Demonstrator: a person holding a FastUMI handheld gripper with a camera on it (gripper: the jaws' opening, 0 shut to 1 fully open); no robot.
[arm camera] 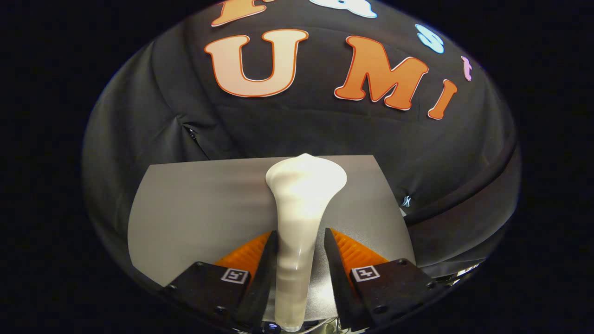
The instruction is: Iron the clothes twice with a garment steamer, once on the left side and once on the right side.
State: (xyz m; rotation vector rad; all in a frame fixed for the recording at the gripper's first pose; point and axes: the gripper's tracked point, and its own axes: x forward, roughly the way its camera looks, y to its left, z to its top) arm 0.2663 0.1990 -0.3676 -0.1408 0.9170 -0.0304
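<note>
Gripper view: my gripper (299,241) pinched the white garment steamer (301,208) by its handle, both fingers pressing, head flared ahead over the grey cloth (195,204) lying flat. Likely mid-pass, side unclear; next move needs the head kept low, sliding steadily.

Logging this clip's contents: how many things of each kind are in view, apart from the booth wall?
Garment steamer, white, gripped between the fingers: 1
Grey surface beneath and beyond it: 1
Gripper, both fingers pressed on the steamer's handle: 1
Total: 3
</note>
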